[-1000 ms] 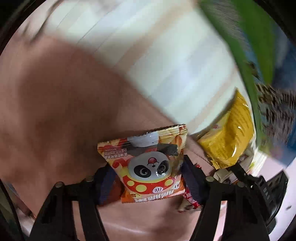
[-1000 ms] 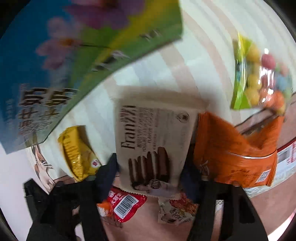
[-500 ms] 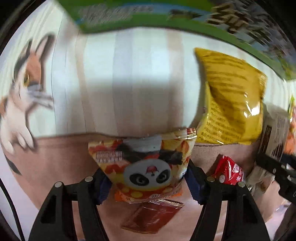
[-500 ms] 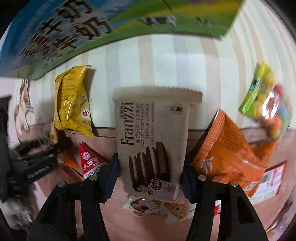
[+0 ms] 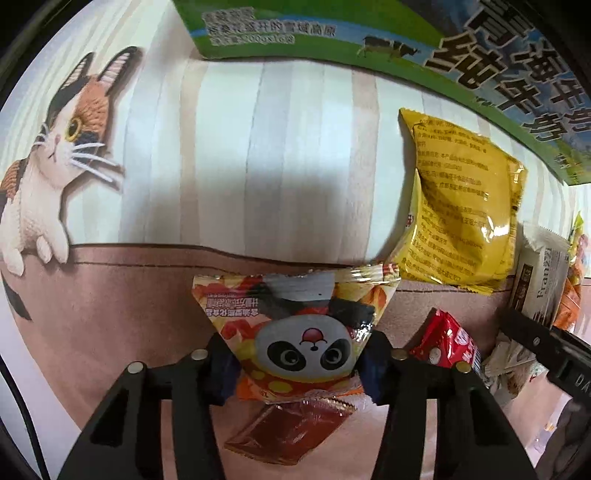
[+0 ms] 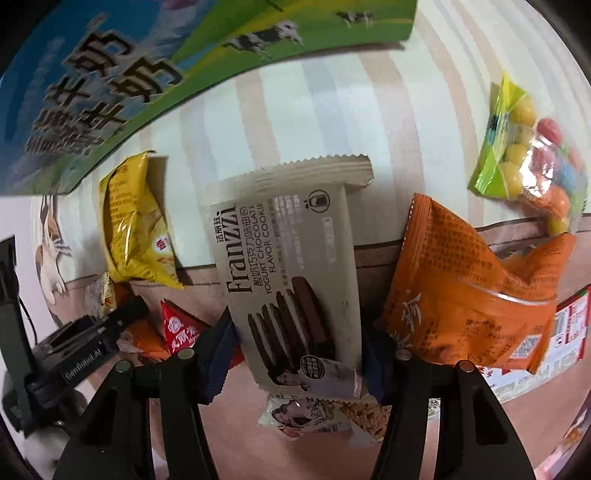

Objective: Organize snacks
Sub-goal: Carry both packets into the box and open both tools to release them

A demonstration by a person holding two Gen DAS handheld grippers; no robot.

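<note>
Panda snack packet [image 5: 303,332] sits between the blue pads of the left claw [image 5: 299,363], jaws closing on it, pads pressing both sides. Franzzi cookie pack [image 6: 291,280] is pinched in the right claw [image 6: 301,354], narrow grip, both held above the table [image 5: 229,155].

Table is covered by a striped cloth with a brown band and a cat print [image 5: 55,147]. Lying on it: yellow pouch [image 5: 461,210], small red packet [image 5: 448,341], dark red sachet [image 5: 291,432] under the panda packet, orange bag [image 6: 469,291], candy bag [image 6: 532,147], and a pale wafer packet [image 6: 325,417] below the cookie pack. Green-blue milk carton box [image 5: 369,33] lines the far edge.

Versus a second ago: left view has swung, cat print and box edge now sharp, panda packet squeezed tighter. Right view is nearly the same, cookie pack slightly rotated.

Free cloth is left of the yellow pouch; the right side is crowded with packets.
</note>
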